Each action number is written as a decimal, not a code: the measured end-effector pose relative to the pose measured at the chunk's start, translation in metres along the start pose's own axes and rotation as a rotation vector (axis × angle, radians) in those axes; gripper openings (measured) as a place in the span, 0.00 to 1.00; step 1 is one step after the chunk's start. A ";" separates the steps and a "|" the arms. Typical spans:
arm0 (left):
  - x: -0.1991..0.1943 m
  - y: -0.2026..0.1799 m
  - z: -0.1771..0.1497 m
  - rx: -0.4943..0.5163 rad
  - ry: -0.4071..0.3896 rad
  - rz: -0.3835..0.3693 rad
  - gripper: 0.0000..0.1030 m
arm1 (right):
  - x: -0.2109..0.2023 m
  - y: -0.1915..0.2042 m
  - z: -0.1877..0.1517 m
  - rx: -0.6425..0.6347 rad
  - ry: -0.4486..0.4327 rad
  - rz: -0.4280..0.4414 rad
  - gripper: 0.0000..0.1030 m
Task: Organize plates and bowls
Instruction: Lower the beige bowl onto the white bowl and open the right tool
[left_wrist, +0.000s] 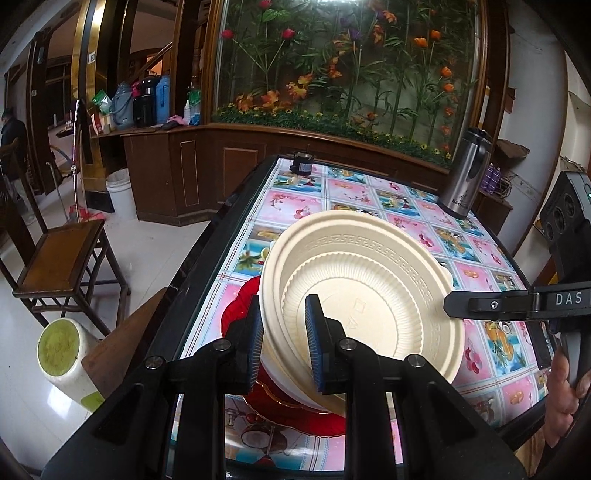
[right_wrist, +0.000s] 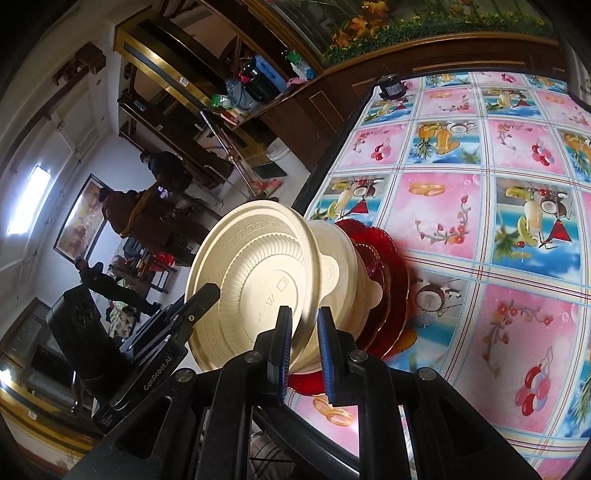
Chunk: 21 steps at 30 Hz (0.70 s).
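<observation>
Left gripper (left_wrist: 284, 334) and right gripper (right_wrist: 304, 341) both clamp fingers on the bowls' (left_wrist: 369, 295) rim, tilted over red plates (right_wrist: 384, 280) on worktop (right_wrist: 480, 206)

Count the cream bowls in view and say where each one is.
2, maybe more hidden. The top bowl is nested inside the lower bowl, both pinched at the rim by the left gripper and right gripper, above the red plates.
</observation>
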<state>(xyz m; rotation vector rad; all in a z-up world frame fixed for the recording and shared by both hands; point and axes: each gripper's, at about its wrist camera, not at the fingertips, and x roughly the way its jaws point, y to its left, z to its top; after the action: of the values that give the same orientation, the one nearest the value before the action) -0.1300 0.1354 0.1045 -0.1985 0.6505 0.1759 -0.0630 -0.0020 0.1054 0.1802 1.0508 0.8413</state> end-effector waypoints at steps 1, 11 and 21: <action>0.002 0.001 -0.001 -0.003 0.005 -0.002 0.19 | 0.002 -0.001 0.000 0.003 0.002 -0.003 0.16; 0.015 0.009 -0.003 -0.023 0.040 -0.002 0.19 | 0.013 -0.001 0.000 -0.009 0.008 -0.042 0.16; 0.018 0.010 -0.005 -0.029 0.045 0.000 0.19 | 0.019 -0.002 -0.001 -0.012 0.019 -0.052 0.17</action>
<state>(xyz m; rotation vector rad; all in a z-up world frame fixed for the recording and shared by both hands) -0.1209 0.1453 0.0879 -0.2311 0.6927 0.1812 -0.0580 0.0092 0.0910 0.1344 1.0634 0.8039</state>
